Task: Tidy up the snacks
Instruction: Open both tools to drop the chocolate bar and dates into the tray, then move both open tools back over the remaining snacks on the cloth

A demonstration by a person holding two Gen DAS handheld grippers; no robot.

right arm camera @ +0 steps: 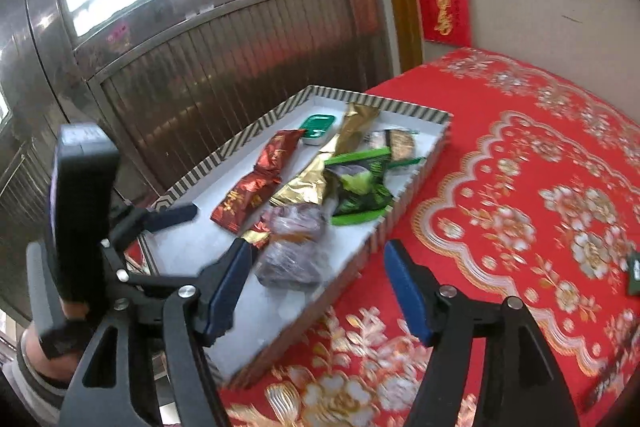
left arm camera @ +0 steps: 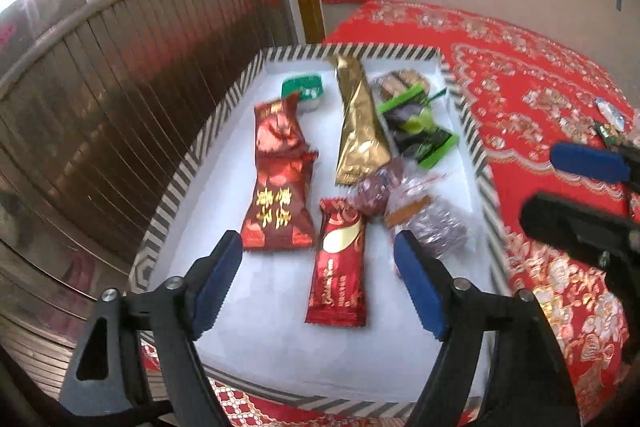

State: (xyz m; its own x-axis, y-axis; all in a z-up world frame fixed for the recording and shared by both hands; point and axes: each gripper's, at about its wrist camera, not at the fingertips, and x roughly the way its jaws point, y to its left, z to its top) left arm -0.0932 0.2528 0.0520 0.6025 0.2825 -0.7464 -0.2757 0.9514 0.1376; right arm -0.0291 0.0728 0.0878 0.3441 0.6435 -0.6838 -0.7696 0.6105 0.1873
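**Snacks gathered in the striped tray**

Inside a white tray (left arm camera: pixel 200 143) with a black-and-white striped rim lie two red packets (left arm camera: pixel 280 179) (left arm camera: pixel 340 267), one gold pouch (left arm camera: pixel 358 123), one green-lidded tub (left arm camera: pixel 302 89), green-wrapped sweets (left arm camera: pixel 416 131) and clear-wrapped dark ones (left arm camera: pixel 436 223). Above it the left gripper (left arm camera: pixel 320 287) stands wide open, holding nothing. Over the tray's edge the right gripper (right arm camera: pixel 316 291) also gapes empty. A red floral cloth (right arm camera: pixel 520 187) covers the surface; red paper hangings (right arm camera: pixel 442 3) mark the pale wall beside a slatted door (left arm camera: pixel 120 87).
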